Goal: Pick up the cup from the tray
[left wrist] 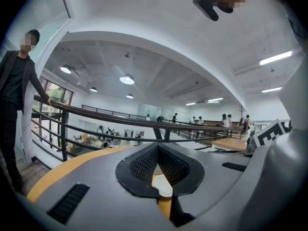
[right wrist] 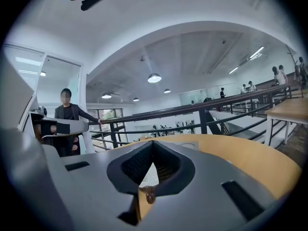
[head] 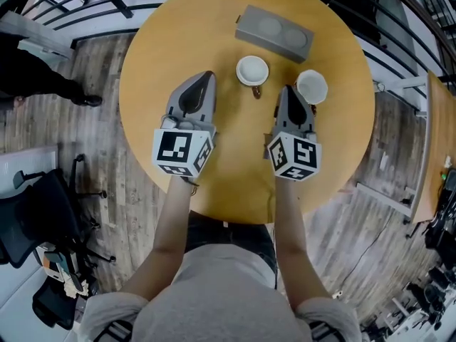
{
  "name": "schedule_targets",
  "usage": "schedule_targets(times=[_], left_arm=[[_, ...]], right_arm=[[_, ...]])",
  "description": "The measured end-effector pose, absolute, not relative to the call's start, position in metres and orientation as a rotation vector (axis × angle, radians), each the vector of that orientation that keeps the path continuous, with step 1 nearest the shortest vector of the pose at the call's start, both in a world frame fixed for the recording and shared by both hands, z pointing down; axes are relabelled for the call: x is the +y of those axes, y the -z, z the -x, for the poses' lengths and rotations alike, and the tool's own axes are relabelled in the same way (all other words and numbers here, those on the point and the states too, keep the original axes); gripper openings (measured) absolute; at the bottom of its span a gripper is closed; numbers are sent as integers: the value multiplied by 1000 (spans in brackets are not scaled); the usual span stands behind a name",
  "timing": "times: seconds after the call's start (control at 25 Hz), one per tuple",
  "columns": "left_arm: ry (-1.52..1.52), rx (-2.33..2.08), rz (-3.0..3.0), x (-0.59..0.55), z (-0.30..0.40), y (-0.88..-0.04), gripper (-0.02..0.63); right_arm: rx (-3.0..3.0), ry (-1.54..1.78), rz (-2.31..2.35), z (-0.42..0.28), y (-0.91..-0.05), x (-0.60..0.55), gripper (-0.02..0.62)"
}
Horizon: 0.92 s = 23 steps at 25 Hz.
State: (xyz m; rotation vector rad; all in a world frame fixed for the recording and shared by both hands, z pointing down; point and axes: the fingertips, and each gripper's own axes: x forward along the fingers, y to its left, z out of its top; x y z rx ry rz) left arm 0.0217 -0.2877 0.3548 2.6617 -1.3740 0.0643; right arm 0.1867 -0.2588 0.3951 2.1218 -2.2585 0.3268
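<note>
Two white cups stand on the round wooden table (head: 142,84), not in the tray. One cup (head: 252,70) has a small brown piece (head: 256,91) at its near side. The other cup (head: 311,86) stands just right of my right gripper's tip. The grey tray (head: 274,33) lies at the far side with two round hollows, both bare. My left gripper (head: 206,75) rests left of the middle cup with its jaws together and nothing held. My right gripper (head: 287,90) lies between the cups, shut and holding nothing. The left gripper (left wrist: 157,148) shows white cup through its gap; the right gripper (right wrist: 152,150) shows the brown piece (right wrist: 147,194).
A dark railing (head: 85,9) runs round the far side of the table. A person in black (head: 43,77) stands at the left by the railing. An office chair (head: 35,212) is at the lower left and another wooden table (head: 436,148) at the right edge.
</note>
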Motion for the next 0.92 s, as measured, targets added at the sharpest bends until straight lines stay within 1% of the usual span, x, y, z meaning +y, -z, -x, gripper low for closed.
schedule_targets(times=[0.44, 0.92], left_arm=[[-76, -1334, -2720, -273, -41, -342, 6], [-87, -1343, -2730, -269, -40, -340, 6]], right_arm=[[-2248, -274, -2138, -195, -374, -241, 6], [-2276, -257, -2115, -188, -367, -236, 6]])
